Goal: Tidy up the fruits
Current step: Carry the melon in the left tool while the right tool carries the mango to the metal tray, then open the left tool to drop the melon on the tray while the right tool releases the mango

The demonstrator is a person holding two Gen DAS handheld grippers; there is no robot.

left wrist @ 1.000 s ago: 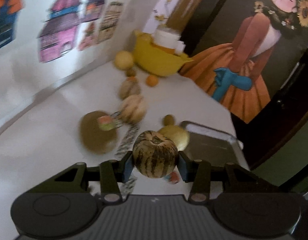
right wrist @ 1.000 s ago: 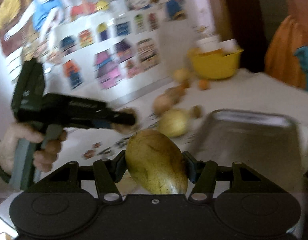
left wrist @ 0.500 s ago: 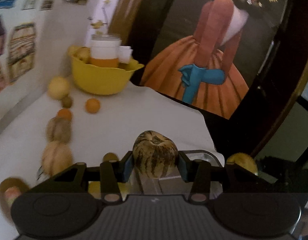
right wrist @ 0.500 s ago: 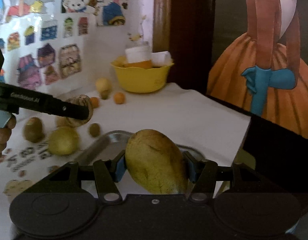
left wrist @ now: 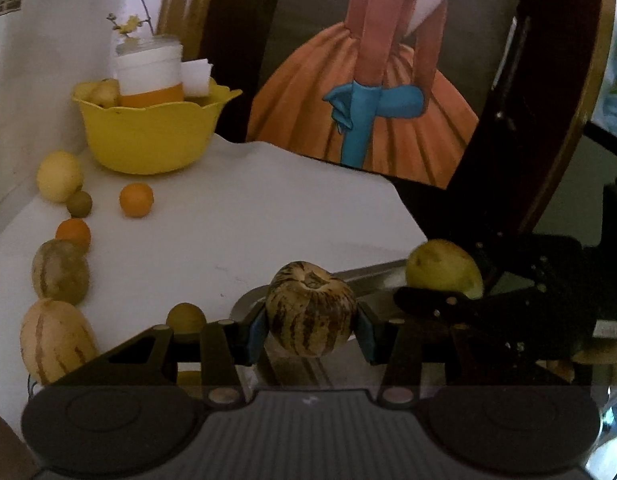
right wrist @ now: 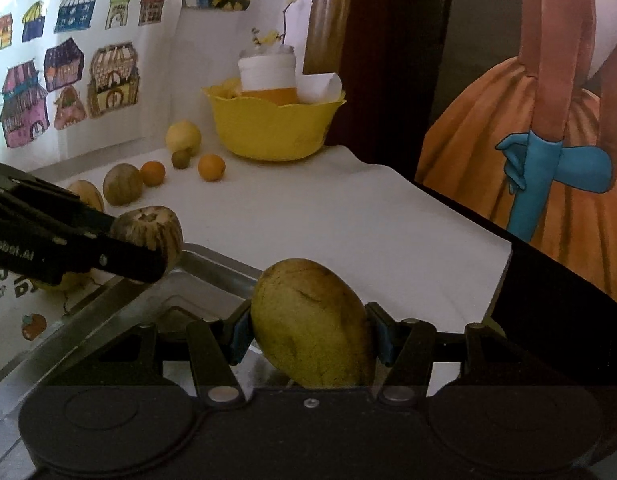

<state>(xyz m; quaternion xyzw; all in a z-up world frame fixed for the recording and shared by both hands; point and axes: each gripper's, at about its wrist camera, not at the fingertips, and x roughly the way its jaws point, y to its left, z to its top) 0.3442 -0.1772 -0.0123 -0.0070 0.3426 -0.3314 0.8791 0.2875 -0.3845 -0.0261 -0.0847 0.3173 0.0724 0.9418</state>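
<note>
My left gripper (left wrist: 310, 330) is shut on a striped melon (left wrist: 310, 314), held above the near-left corner of a metal tray (left wrist: 364, 274). In the right wrist view that same left gripper (right wrist: 156, 248) and its striped melon (right wrist: 148, 232) hang over the metal tray (right wrist: 212, 268) rim. My right gripper (right wrist: 308, 340) is shut on a yellow-green mango (right wrist: 310, 326) above the tray's right side. From the left wrist view the mango (left wrist: 442, 268) shows at the right, with the right gripper's black finger across its lower side.
A yellow bowl (left wrist: 148, 132) with a white jar stands at the back near the wall. Several loose fruits lie along the table's left: a pale round fruit (left wrist: 59, 176), oranges (left wrist: 136, 199), striped melons (left wrist: 56, 340). The table edge (right wrist: 504, 264) drops off at the right.
Both grippers have swung right from the fruit row and come over the tray, sinking a little, each still holding its fruit. The views have rolled.
</note>
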